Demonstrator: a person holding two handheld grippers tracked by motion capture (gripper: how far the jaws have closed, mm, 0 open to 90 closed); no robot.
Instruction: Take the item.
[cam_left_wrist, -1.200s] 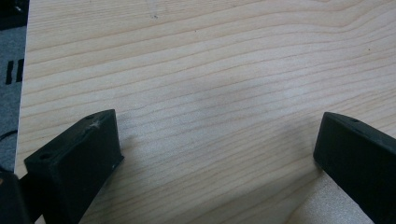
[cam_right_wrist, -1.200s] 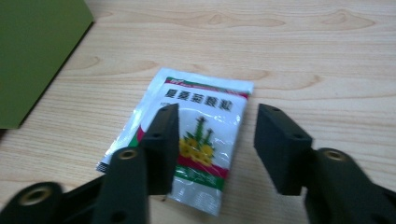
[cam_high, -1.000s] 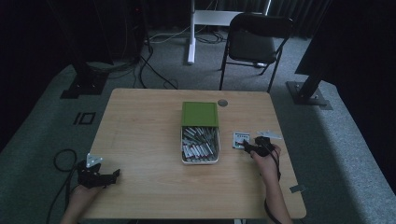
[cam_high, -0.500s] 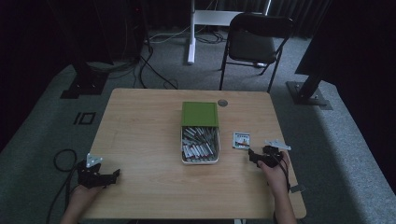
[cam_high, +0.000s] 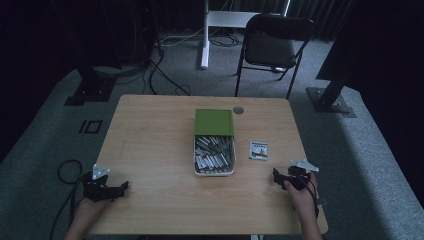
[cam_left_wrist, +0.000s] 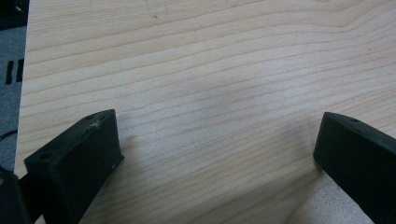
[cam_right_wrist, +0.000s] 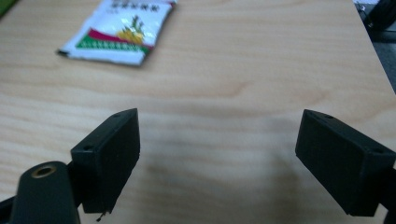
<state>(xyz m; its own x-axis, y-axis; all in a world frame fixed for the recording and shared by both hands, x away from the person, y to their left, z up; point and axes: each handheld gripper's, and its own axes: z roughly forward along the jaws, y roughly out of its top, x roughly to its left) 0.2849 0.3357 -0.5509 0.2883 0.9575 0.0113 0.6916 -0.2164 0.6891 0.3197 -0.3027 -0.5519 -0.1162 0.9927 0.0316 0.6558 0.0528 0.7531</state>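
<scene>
The table (cam_high: 150, 150) is a light wooden top carrying everything; wide stretches of bare wood are lying open along its left half and its near edge.

The box (cam_high: 214, 149) is sitting at the table's middle. Its green lid is standing at the far end, and the white tray is lying open toward the near edge, packed with small grey and white sticks.

The right gripper (cam_high: 281, 178) is resting near the near right corner, pointing toward the table's middle. In the right gripper view (cam_right_wrist: 215, 163) its jaws are standing wide apart with bare wood between them; they have just been opening.

The left gripper (cam_high: 119, 188) is sitting at the near left corner, jaws also spread wide over bare wood (cam_left_wrist: 215, 158), holding nothing.

The packet (cam_high: 258, 150) is lying flat just right of the box, well inside the right edge and apart from the right gripper. It is a small white sachet (cam_right_wrist: 119, 30) with a red and green band and a yellow picture.
</scene>
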